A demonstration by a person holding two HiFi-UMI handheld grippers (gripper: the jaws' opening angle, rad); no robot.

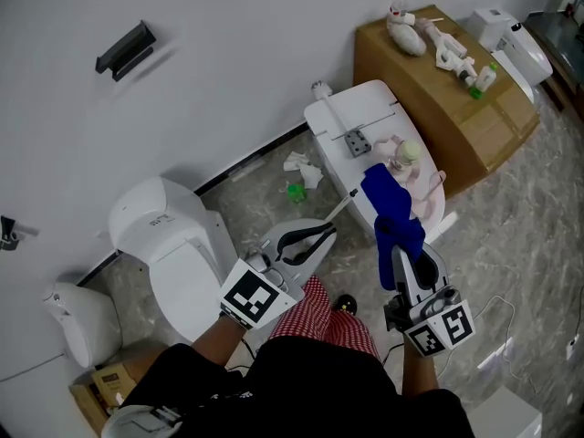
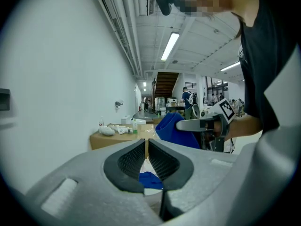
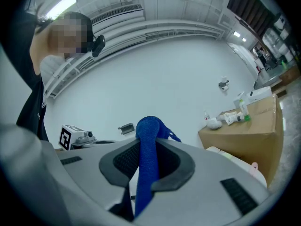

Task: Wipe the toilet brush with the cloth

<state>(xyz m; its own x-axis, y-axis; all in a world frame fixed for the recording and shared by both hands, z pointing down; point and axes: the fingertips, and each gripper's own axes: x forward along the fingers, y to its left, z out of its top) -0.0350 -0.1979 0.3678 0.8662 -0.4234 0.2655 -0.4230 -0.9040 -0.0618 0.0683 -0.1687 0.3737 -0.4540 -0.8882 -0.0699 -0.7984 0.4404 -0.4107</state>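
My left gripper [image 1: 318, 232] is shut on the thin pale handle of the toilet brush [image 1: 343, 203], which runs up and right toward the blue cloth [image 1: 391, 210]. The brush's far end is hidden behind that cloth. In the left gripper view the handle [image 2: 146, 150] stands as a narrow stick between the shut jaws of the left gripper [image 2: 147, 160]. My right gripper [image 1: 403, 255] is shut on the blue cloth, which rises bunched above it. The right gripper view shows the cloth [image 3: 149, 142] pinched as a thick blue strip between the jaws of the right gripper [image 3: 144, 166].
A white toilet [image 1: 173, 245] stands at the left by the wall. A white unit [image 1: 351, 117] and a cardboard box [image 1: 438, 89] with bottles are behind the cloth. Tissue scraps and a green item [image 1: 297, 177] lie on the stone floor. A person's checked trouser leg [image 1: 315, 318] is below.
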